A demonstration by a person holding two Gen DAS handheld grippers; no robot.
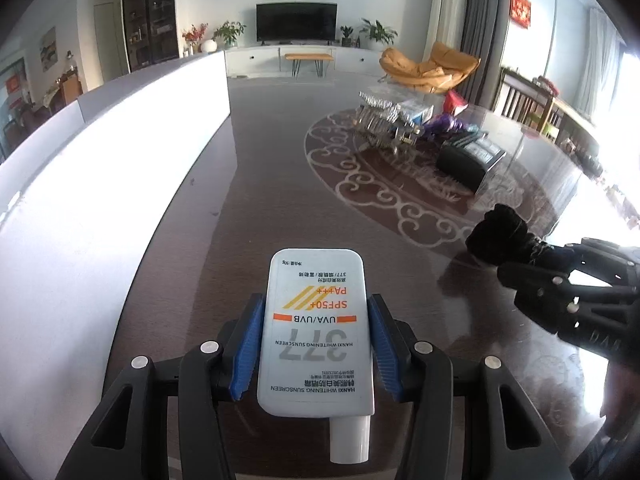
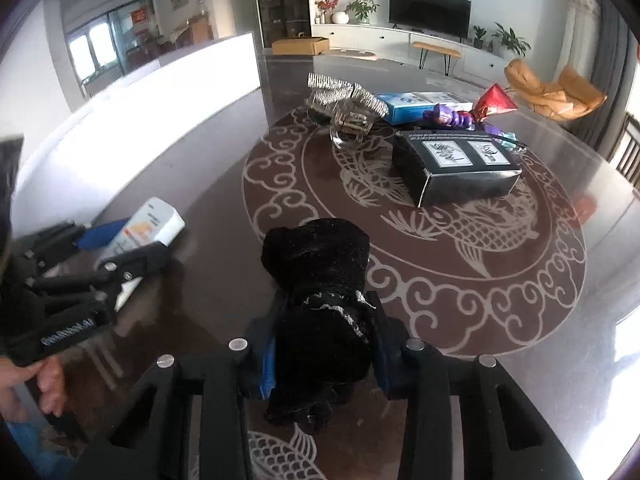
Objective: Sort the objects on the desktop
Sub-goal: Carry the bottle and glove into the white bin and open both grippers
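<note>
Dark glass-topped table (image 2: 224, 184) with a carp-and-cloud medallion. At its far centre lie a black box (image 2: 456, 168), a clear hair claw (image 2: 348, 108), a blue-white carton (image 2: 420, 105) and a purple toy (image 2: 450, 114) — all well apart from both grippers.

Left gripper (image 1: 316, 344): low over the table, blue pads clamped on a white sunscreen tube (image 1: 316, 332), cap toward the camera.

Right gripper (image 2: 324, 344): jaws closed on a black velvet scrunchie (image 2: 320, 280).

Only the right view shows the person's bare fingers (image 2: 48, 376) — lower left.

left wrist: low, close, facing TV (image 1: 295, 27) | right wrist: same | shared: table (image 2: 224, 216)
</note>
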